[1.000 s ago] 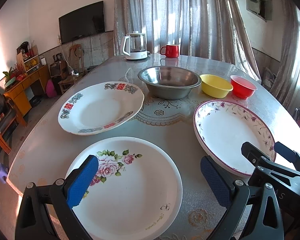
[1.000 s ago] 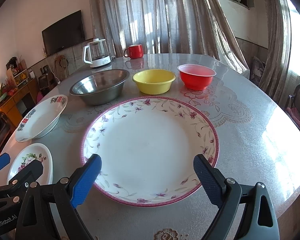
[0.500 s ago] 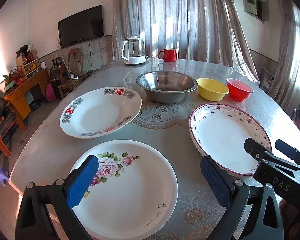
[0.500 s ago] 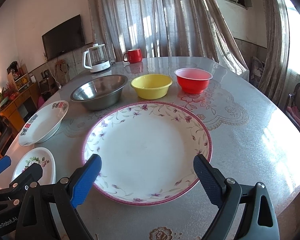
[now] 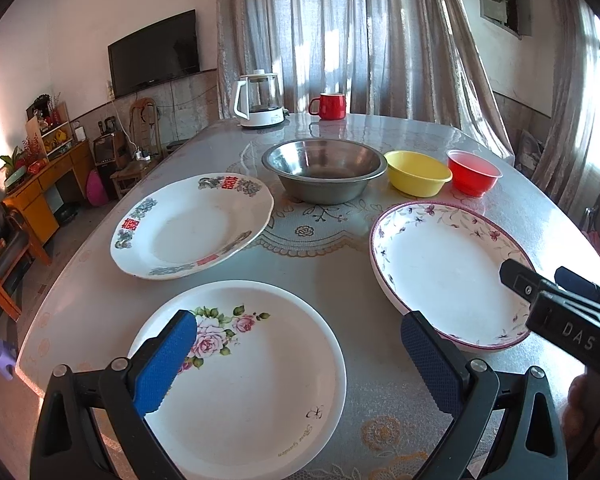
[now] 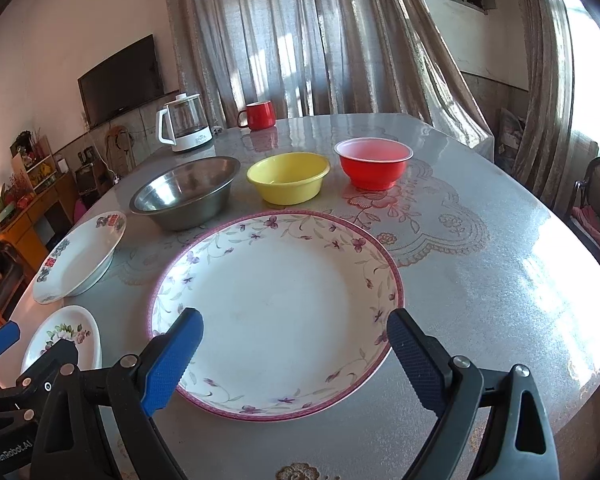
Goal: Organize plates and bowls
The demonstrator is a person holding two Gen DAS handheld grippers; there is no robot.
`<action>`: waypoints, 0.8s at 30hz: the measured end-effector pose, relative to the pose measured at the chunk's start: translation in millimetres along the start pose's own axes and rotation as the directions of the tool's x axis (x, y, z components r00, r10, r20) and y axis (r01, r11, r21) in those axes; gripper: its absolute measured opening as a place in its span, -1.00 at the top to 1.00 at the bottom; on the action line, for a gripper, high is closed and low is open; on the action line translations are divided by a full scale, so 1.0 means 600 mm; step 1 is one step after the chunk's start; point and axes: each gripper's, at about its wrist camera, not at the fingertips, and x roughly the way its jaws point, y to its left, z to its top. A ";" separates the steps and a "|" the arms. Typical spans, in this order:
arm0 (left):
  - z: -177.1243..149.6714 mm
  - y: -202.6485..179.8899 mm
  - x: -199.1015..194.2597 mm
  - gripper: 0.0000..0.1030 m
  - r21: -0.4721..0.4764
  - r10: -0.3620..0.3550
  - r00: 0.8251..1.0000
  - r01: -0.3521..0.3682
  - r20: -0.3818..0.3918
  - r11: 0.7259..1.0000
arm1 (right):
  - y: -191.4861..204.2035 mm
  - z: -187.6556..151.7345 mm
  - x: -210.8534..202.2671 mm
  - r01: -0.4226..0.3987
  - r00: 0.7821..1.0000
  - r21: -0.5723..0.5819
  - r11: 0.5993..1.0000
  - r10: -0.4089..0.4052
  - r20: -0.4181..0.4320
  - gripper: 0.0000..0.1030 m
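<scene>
Left gripper (image 5: 300, 364) agape over white rose-print ceramic plate (image 5: 256, 380); right gripper (image 6: 296, 360) agape over purple-rimmed floral plate (image 6: 284, 304), steel bowl (image 6: 186, 192) at 11 o'clock.

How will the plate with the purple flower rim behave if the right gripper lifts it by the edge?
The purple-flowered plate looks glazed, so it may slip between the pads. It is wide, so held by one edge it would probably sag. Likely ceramic, hence breakable.

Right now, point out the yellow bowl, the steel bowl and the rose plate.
yellow bowl (image 6: 287, 178), right wrist view, on its inner floor.
steel bowl (image 5: 324, 168), left wrist view, on its inner basin.
rose plate (image 5: 256, 376), left wrist view, on its bare white centre.
</scene>
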 end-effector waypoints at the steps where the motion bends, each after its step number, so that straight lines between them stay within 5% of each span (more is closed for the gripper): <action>1: 0.001 -0.001 0.002 -0.99 0.004 -0.017 1.000 0.017 -0.007 1.000 | -0.006 0.002 0.001 0.002 1.000 0.004 1.000 -0.002 -0.001 -0.84; 6: 0.009 0.009 0.013 -0.99 -0.033 -0.146 0.989 0.145 -0.035 0.989 | -0.046 0.015 0.012 0.005 1.000 0.043 0.999 -0.004 -0.019 -0.76; 9: 0.023 0.009 0.020 -0.99 -0.035 -0.150 0.987 0.148 -0.057 0.988 | -0.074 0.019 0.023 0.015 0.999 0.075 0.997 -0.012 -0.046 -0.54; 15: 0.055 0.007 0.048 -0.94 -0.021 -0.166 0.980 0.165 -0.107 0.986 | -0.119 0.020 0.041 0.034 0.996 0.143 0.989 -0.022 -0.083 -0.52; 24: 0.091 -0.044 0.110 -0.65 0.058 -0.206 0.960 0.221 -0.192 0.974 | -0.135 0.012 0.077 0.011 0.988 0.156 0.988 0.013 -0.154 -0.01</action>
